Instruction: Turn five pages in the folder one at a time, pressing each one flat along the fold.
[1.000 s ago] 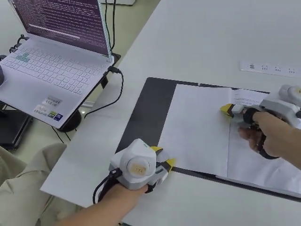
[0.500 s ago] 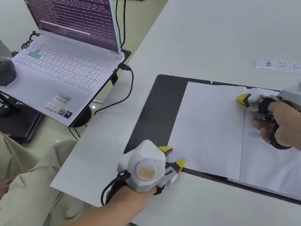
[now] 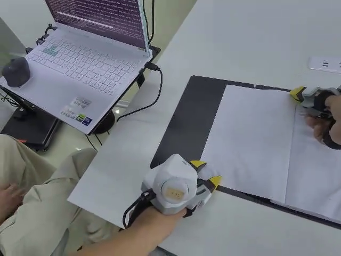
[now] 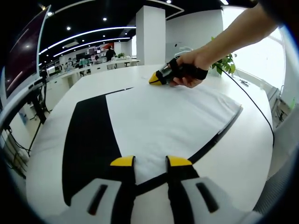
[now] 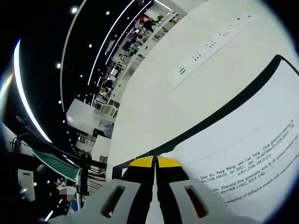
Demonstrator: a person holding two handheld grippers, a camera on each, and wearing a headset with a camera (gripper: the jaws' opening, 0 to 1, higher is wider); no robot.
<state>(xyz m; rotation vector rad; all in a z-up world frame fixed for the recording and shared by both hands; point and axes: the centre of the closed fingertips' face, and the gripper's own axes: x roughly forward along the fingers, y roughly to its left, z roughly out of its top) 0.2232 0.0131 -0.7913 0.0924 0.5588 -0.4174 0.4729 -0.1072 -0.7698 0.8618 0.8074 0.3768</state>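
On the white table (image 3: 240, 37) the open folder (image 3: 186, 117) lies flat, the left gripper (image 3: 206, 173), jaws parted, at the turned page's (image 3: 256, 138) near corner, the right gripper (image 3: 296, 94), tips closed empty, at the fold's top, where a steep press could wrinkle the sheet.

Black folder (image 3: 186, 120) open flat on table; white pages (image 3: 256, 138) spread.

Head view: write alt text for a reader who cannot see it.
An open black folder lies on a white table, a page spread across it. The left gripper rests at the page's near corner; the right gripper is at the fold's far end. A laptop stands to the left.
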